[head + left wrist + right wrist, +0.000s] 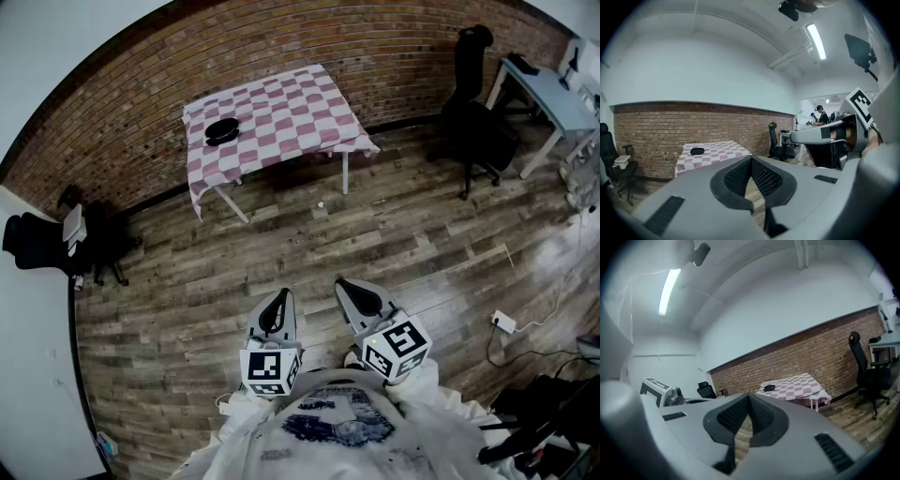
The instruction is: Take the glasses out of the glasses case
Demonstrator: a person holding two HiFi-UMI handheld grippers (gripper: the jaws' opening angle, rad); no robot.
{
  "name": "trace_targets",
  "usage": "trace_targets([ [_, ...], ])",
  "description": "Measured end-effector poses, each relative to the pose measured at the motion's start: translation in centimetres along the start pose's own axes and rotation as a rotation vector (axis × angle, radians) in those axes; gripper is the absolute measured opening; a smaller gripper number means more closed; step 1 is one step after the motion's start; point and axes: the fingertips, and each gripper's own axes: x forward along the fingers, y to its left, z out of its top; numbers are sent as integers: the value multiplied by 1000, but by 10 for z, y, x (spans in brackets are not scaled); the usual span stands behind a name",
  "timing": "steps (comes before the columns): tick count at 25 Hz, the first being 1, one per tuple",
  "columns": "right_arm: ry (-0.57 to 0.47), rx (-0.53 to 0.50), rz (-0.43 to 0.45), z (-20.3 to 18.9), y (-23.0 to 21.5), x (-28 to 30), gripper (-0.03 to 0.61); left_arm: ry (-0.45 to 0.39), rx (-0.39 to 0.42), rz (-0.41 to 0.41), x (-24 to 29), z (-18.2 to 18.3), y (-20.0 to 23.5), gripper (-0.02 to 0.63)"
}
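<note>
Glasses case [223,130]: small dark shape on the checked-cloth surface [281,103], near its left end, well apart from both tools. Too far off to tell whether the lid is up.

Left tool [277,305]: jaws together, nothing between. Right tool [361,298]: the same, jaws closed and empty. Both are held close to the body.

Handling estimate: the case is probably light, rigid and smooth, and may skid on the cloth. Pin the base with one tool and lift the lid at its front edge. The glasses are probably fragile, so take them by the bridge or an arm, never the lens.
</note>
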Motion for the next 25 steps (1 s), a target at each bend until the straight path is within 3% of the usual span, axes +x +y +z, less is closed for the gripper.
trace_targets([
  [7,55,7,33,-22,62,19,12,22,-8,92,-67,-18,47,9],
  [11,73,2,66,-26,73,27,14,15,-55,201,-93,-26,79,9],
  [14,67,-6,89,-24,73,29,14,6,-44,248,-99,-24,93,9],
  [19,70,4,139,-25,61,26,14,2,-27,282,-88,-18,88,9],
  [25,47,6,137,-16,26,19,14,-26,13,272,-60,1,58,9],
])
